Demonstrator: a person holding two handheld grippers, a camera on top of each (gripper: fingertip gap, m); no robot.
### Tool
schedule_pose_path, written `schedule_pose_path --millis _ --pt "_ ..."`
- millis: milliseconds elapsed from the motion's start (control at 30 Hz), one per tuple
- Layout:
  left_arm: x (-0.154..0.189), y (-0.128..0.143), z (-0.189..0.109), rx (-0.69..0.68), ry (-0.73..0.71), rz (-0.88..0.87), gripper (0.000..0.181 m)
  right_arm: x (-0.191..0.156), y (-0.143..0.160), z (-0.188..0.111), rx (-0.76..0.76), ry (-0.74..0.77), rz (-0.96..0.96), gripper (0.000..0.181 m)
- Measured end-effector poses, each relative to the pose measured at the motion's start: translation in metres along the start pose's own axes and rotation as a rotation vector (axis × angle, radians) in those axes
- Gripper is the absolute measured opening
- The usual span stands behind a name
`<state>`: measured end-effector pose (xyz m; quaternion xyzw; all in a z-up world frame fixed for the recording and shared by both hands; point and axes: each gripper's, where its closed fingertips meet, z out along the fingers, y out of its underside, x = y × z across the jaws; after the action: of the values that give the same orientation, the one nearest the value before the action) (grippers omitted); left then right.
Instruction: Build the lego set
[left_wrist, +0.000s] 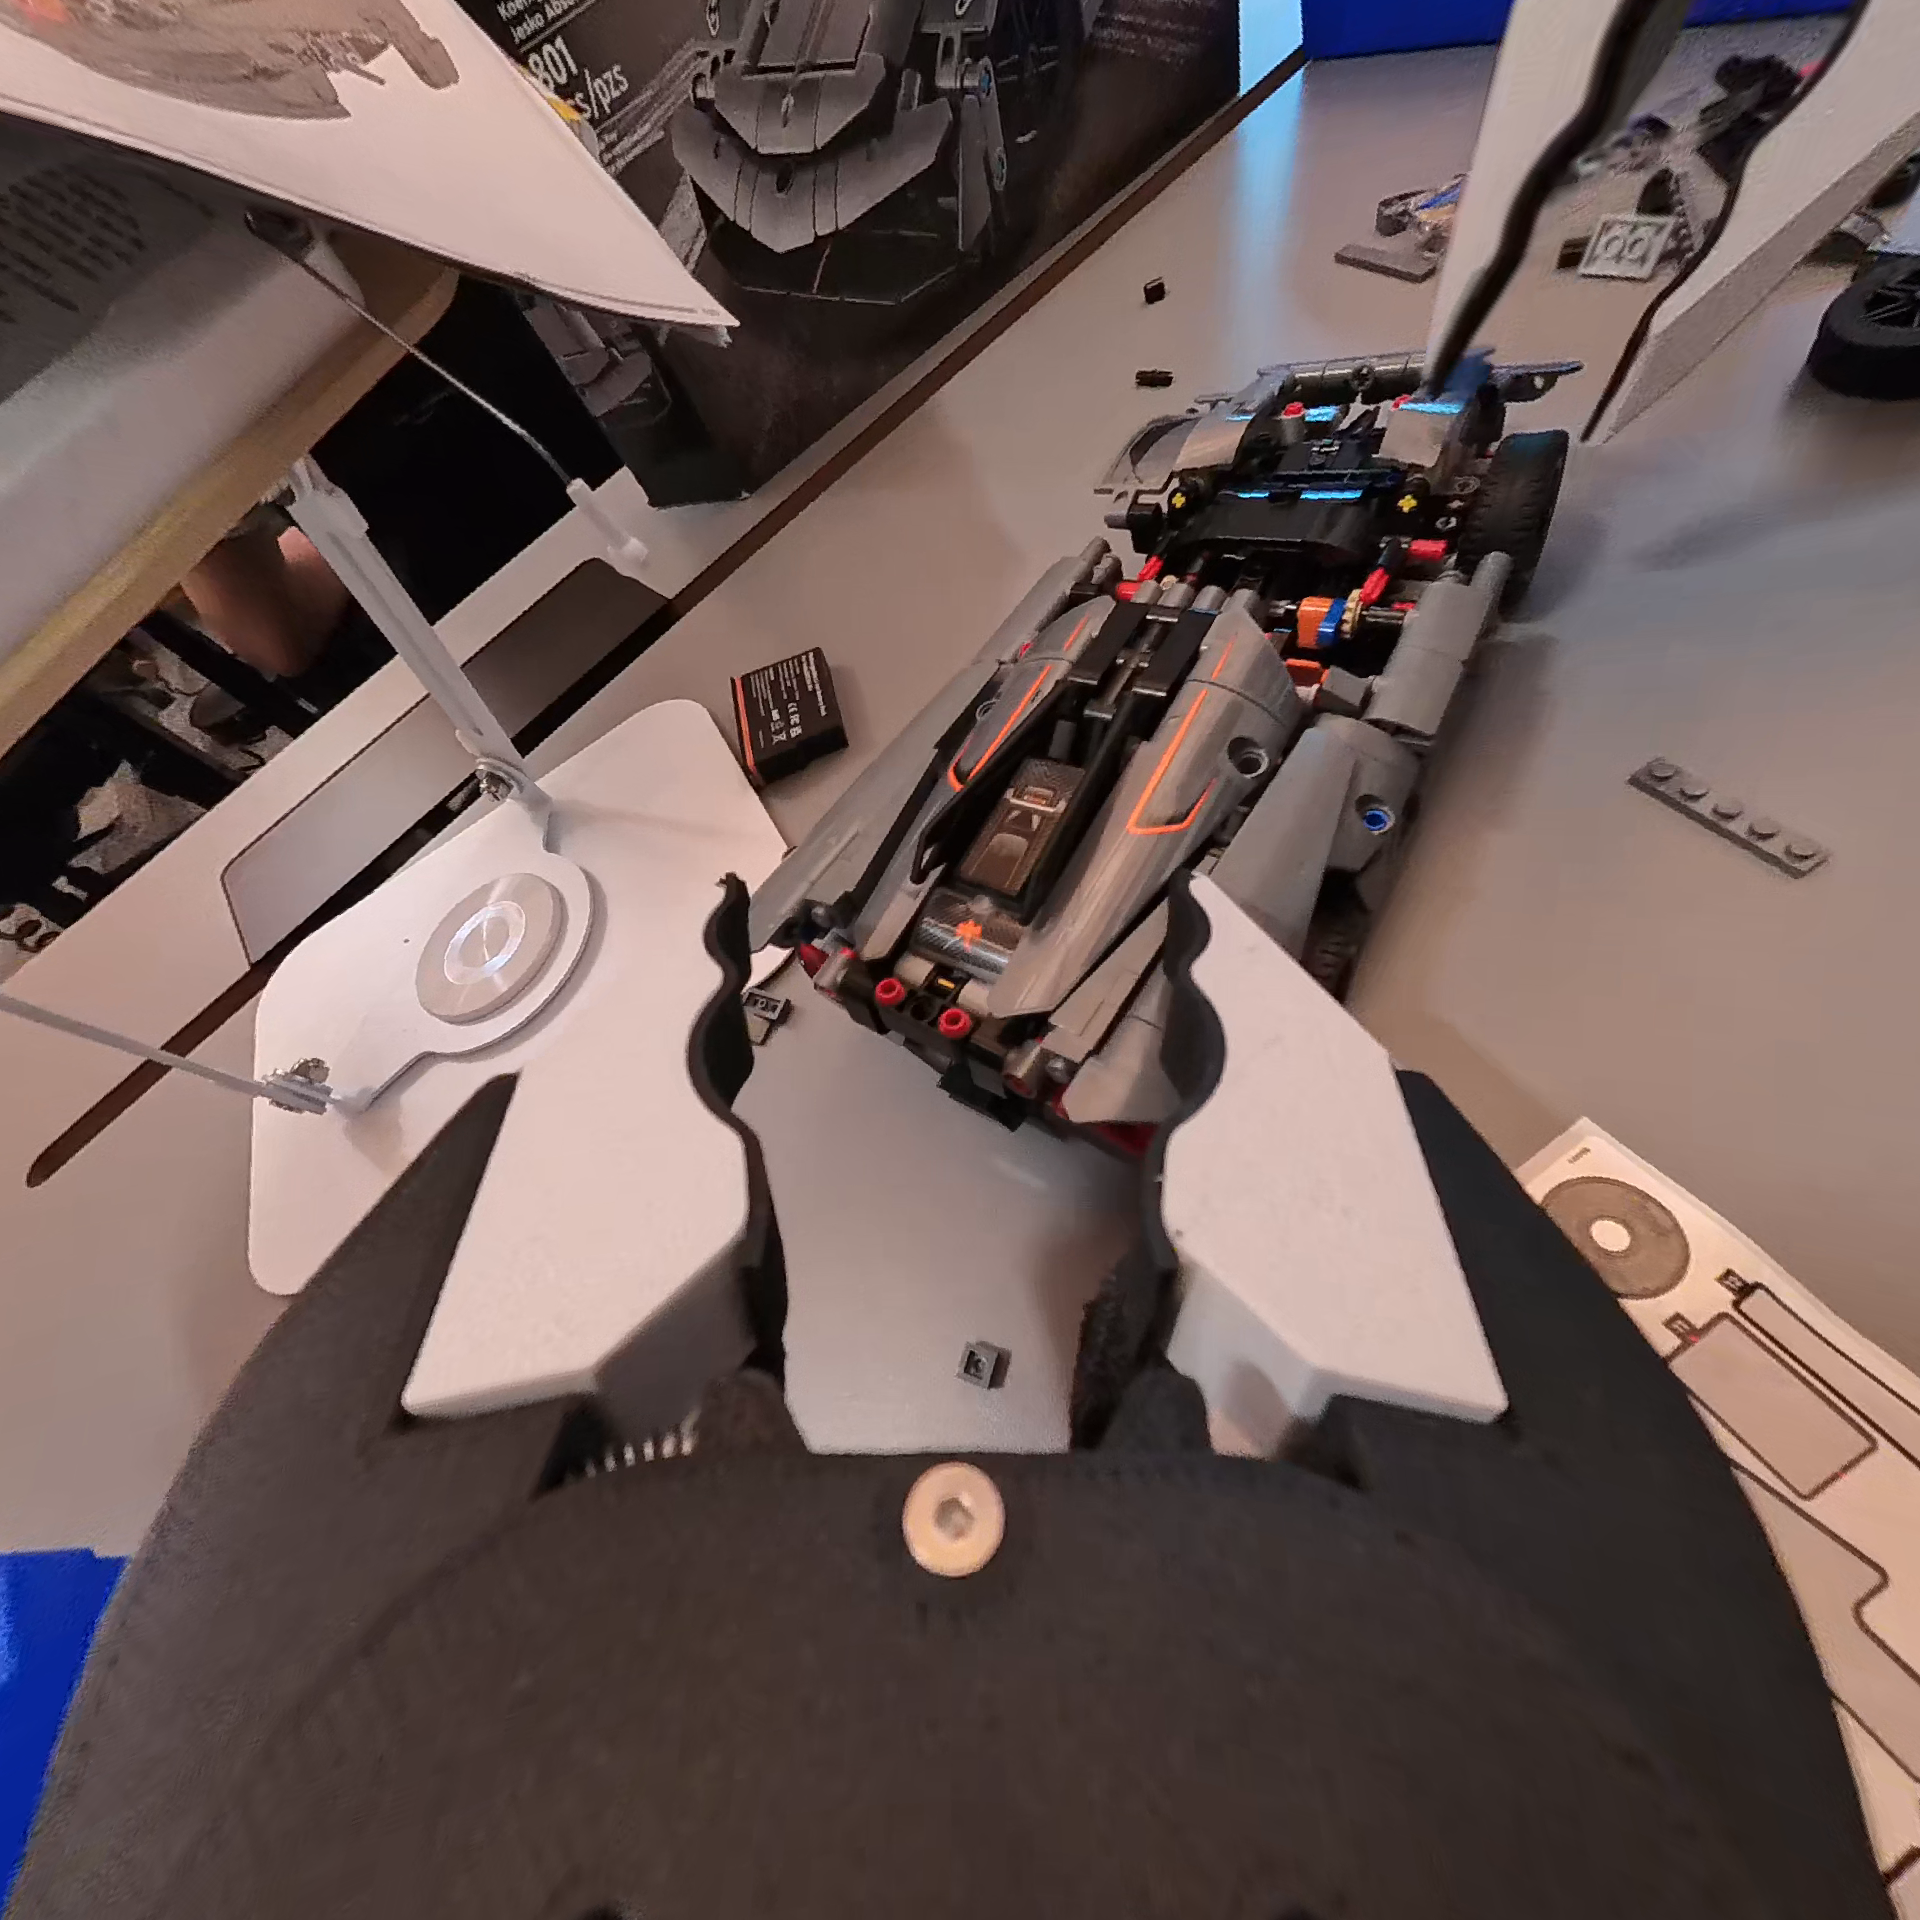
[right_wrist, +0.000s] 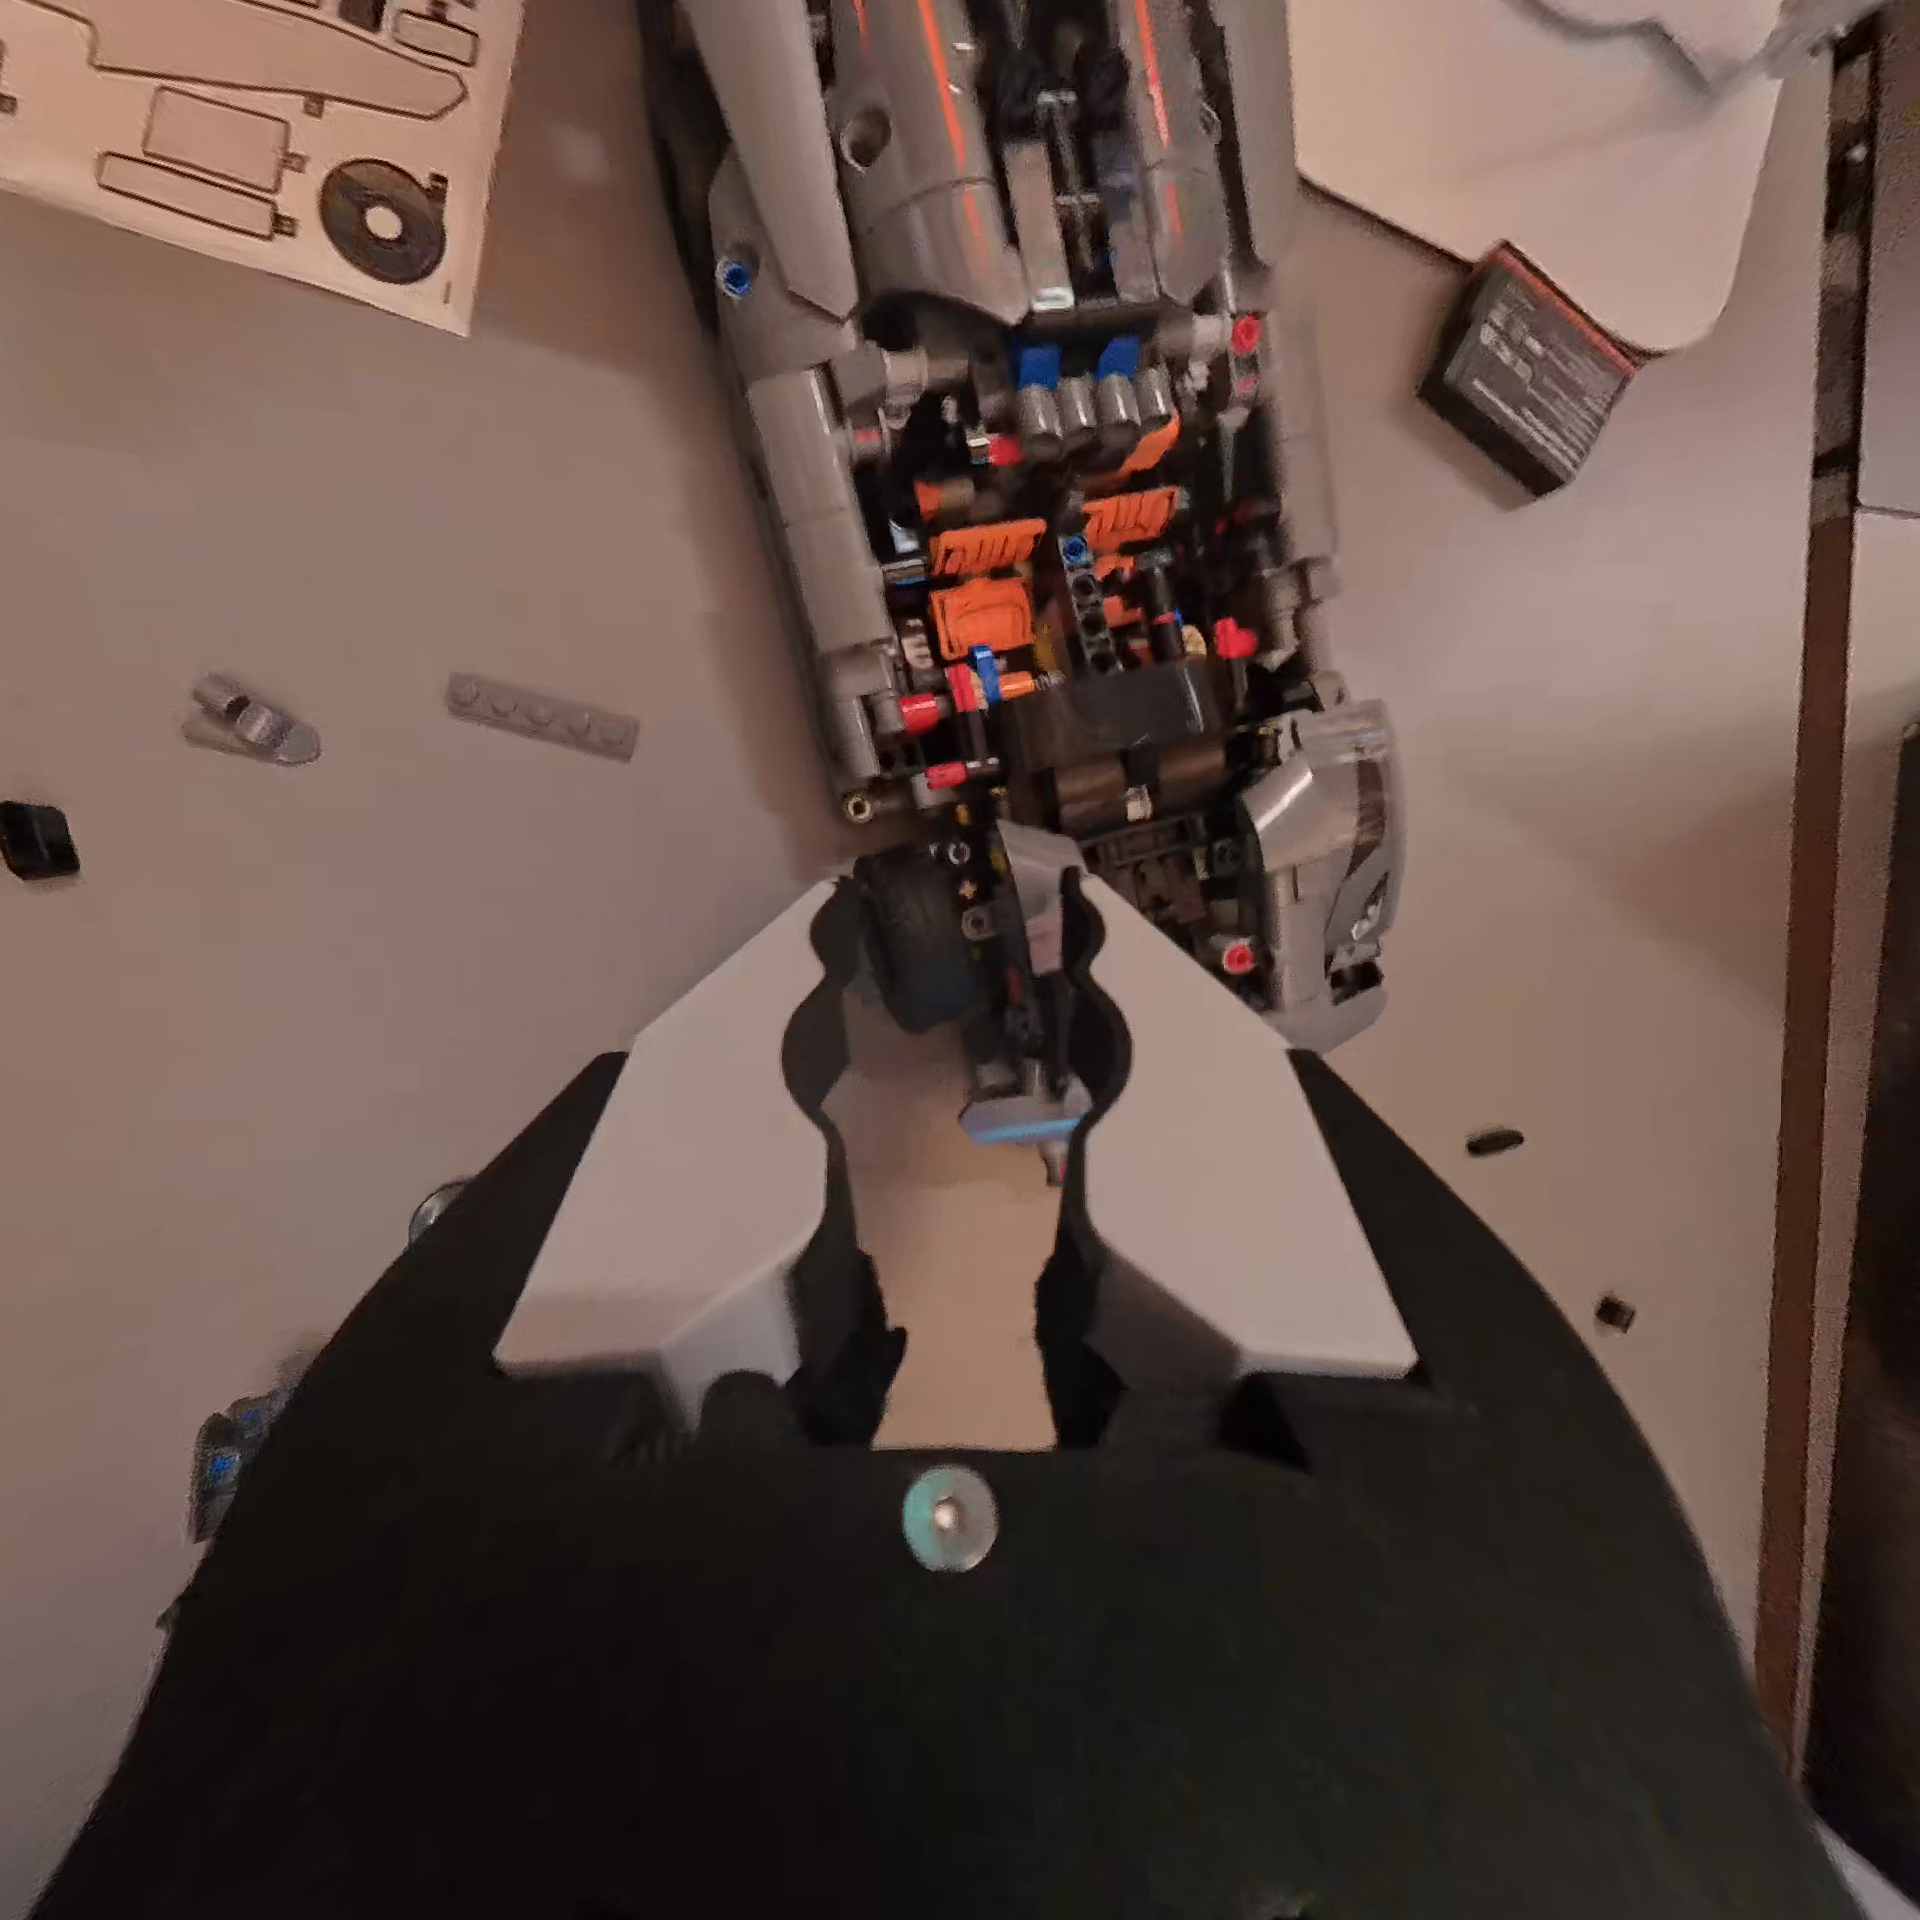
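The grey, black and orange lego car lies lengthwise on the table, partly built; its open middle shows orange and red parts. My left gripper is open and empty, its fingertips either side of the car's near end without touching it. My right gripper is open over the car's far end, straddling a black wheel and a grey panel. It also shows in the left wrist view, one fingertip on the car's rear wing.
A grey studded plate lies beside the car. A sticker sheet, a small black box, the set's box, a white booklet stand and a loose wheel surround it. A grey curved piece lies apart.
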<state>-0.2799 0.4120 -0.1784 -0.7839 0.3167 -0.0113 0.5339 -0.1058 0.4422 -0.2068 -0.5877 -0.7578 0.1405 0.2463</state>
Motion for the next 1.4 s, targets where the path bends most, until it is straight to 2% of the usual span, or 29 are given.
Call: schedule_pose_path --millis 67,233,400,633,767,1000,1167,1267,1400 --pt "0.0 0.0 0.0 -0.001 -0.003 0.004 0.078 0.002 -0.003 0.005 -0.007 -0.005 -0.045 0.048" --pt "-0.002 -0.001 -0.002 0.0 -0.009 0.009 0.078 0.01 -0.01 0.023 -0.055 0.009 -0.158 0.057" --pt "0.0 -0.002 -0.003 0.001 -0.012 0.026 0.078 0.009 -0.011 0.031 -0.102 -0.018 -0.264 0.06" --pt "0.0 -0.004 -0.004 0.003 -0.015 0.041 0.078 0.014 -0.007 0.03 -0.145 -0.031 -0.281 0.055" --pt "-0.001 -0.004 -0.005 0.004 -0.014 0.031 0.078 0.017 -0.007 0.017 -0.132 -0.006 -0.24 0.056" --pt "0.001 -0.008 -0.006 0.02 -0.003 0.035 0.078 0.006 0.025 -0.006 -0.18 0.03 -0.146 0.053" --pt "0.002 -0.013 -0.007 0.058 -0.003 0.077 0.08 -0.021 0.03 -0.031 -0.162 0.091 -0.101 0.048" --pt "0.003 -0.023 -0.01 0.083 0.001 0.086 0.09 -0.042 0.031 -0.047 -0.127 0.148 -0.102 0.045" --pt "0.007 -0.03 -0.012 -0.019 -0.031 0.201 0.1 -0.063 0.037 -0.053 -0.049 0.175 -0.014 0.045"
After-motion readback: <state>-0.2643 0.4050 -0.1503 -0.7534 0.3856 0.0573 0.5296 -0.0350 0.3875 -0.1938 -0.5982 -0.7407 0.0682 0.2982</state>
